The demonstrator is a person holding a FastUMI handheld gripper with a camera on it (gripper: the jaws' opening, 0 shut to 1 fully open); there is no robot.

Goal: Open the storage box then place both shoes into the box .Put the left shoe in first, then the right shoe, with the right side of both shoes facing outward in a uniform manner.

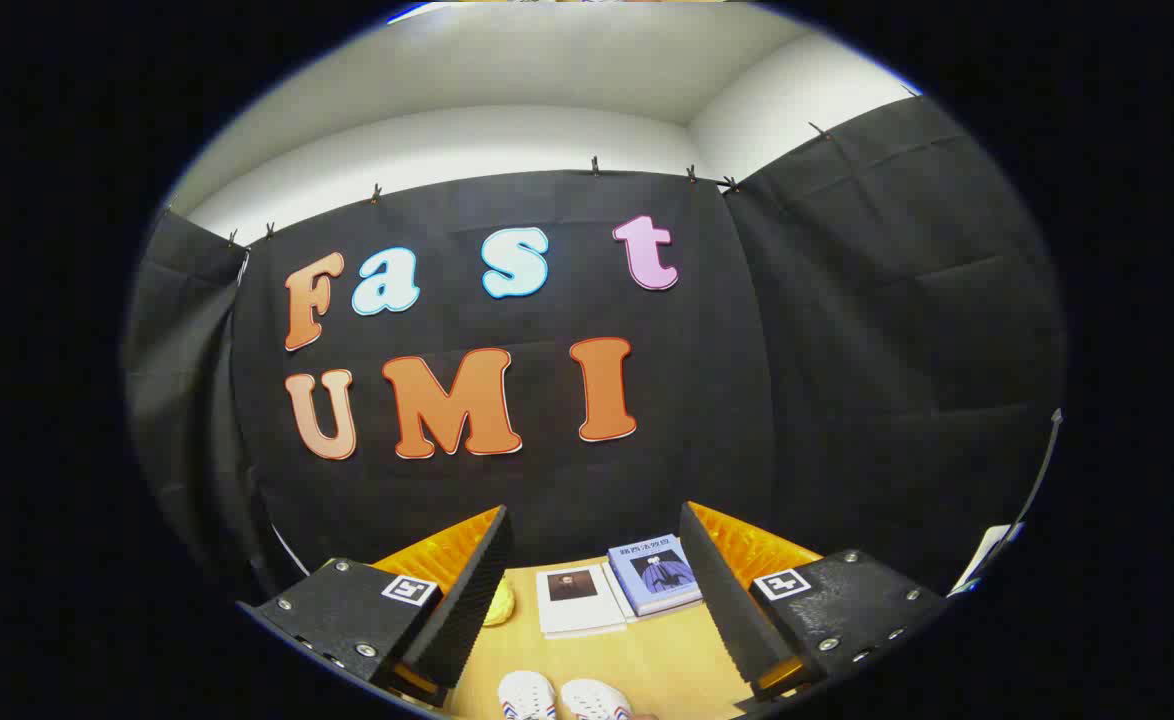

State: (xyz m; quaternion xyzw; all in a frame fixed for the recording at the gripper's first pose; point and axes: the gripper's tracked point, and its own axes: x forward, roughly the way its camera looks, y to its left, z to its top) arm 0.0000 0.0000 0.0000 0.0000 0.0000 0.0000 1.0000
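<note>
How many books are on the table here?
2, side by side on the wooden table, beyond the open gripper: a white-covered book and, to its right, a blue-covered book. The fingers may hide others.

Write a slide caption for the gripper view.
Open hand-held gripper raised above white shoes and two books.

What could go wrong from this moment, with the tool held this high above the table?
1. The open tool hangs above the white shoes, whose toes alone show, so a descent may be misjudged.
2. The two books and a yellow object lie on the table beyond the shoes and could be bumped.
</note>
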